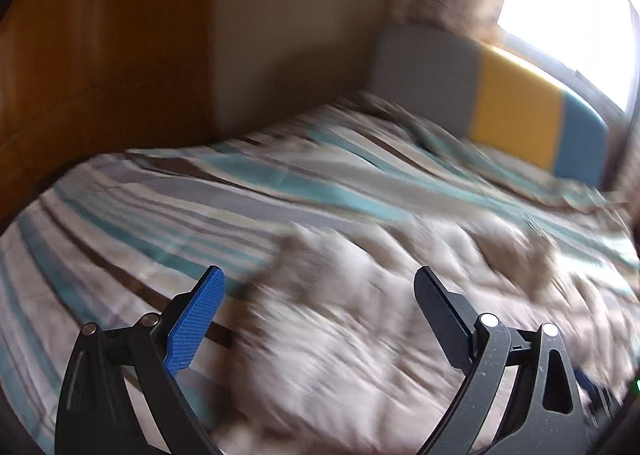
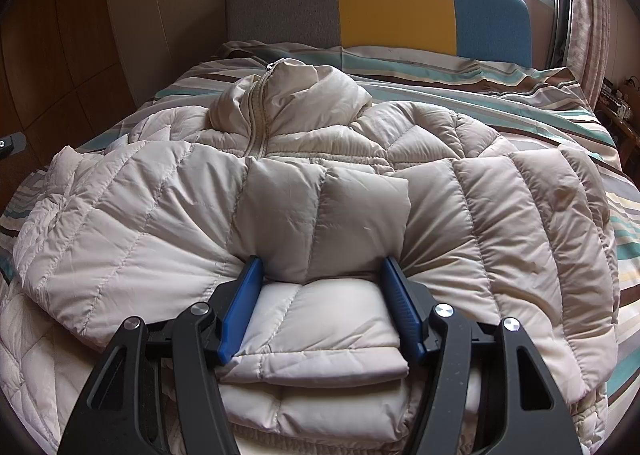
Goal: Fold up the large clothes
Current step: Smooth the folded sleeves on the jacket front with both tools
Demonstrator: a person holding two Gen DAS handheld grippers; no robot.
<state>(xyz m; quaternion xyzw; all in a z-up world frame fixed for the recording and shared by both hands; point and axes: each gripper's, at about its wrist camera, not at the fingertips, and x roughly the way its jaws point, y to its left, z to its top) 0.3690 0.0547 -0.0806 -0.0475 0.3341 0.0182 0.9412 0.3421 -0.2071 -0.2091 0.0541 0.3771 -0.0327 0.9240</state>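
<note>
Left wrist view: the left gripper (image 1: 320, 287) is released, jaws spread wide with nothing between them, above the blurred beige puffer jacket (image 1: 360, 335). The jacket lies on a striped bedspread (image 1: 160, 195). A wooden panel (image 1: 100, 55) stands to the left; the headboard (image 1: 516, 111) sits under a bright window (image 1: 568, 7).

Right wrist view: sharp. The right gripper (image 2: 322, 275) is clenched on a folded jacket sleeve (image 2: 320, 215), pads pressing both sides. The zipper (image 2: 258, 107) and collar show only here.
</note>
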